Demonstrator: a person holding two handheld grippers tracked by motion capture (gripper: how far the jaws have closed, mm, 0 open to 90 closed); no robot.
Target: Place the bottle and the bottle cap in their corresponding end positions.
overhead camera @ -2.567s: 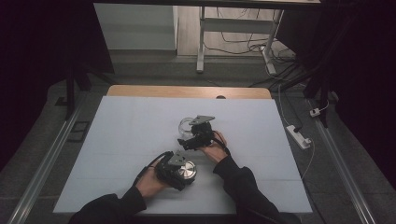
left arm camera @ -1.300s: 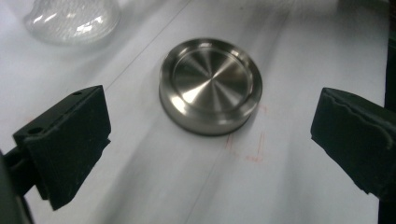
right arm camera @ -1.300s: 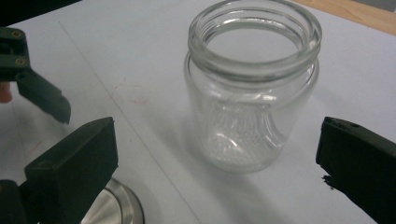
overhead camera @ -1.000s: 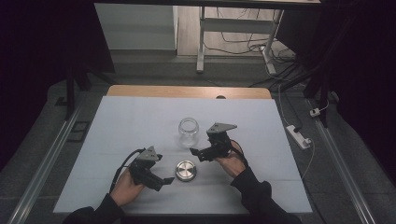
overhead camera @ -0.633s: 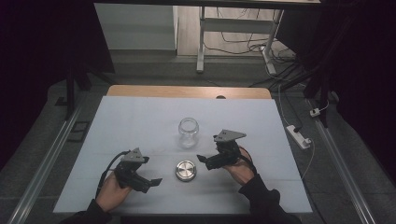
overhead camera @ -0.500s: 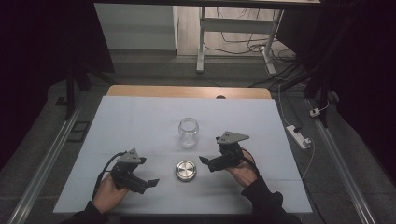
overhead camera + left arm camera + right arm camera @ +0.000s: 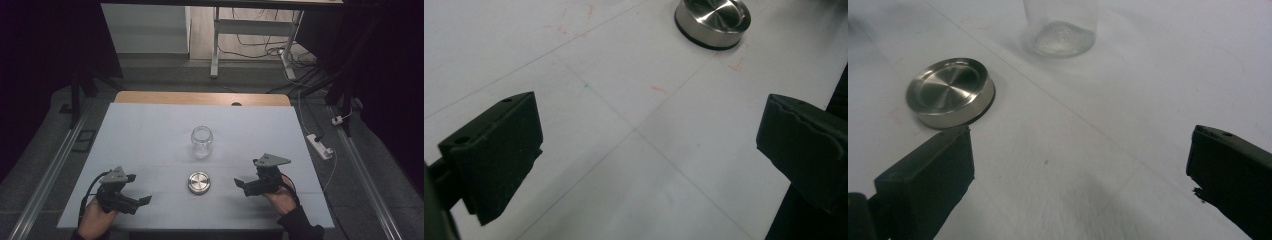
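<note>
The left gripper (image 7: 142, 201) is held low with its jaws spread, nothing gripped. The metal lid (image 7: 199, 182) is parked flat mid-table, the open glass jar (image 7: 201, 142) just behind, probably for easy access. The right gripper (image 7: 241, 184) is likewise spread, empty.

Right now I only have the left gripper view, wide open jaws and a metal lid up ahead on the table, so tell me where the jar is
Observer: The glass jar stands upright and open-mouthed on the table, beyond the metal lid, apart from it.
Operator: And the right gripper, is it holding anything?
Observer: No. The right gripper is open and empty, low over the table to the right of the lid.
Operator: Is there anything in the jar?
Observer: The right gripper view shows its clear base with nothing visible inside.
</note>
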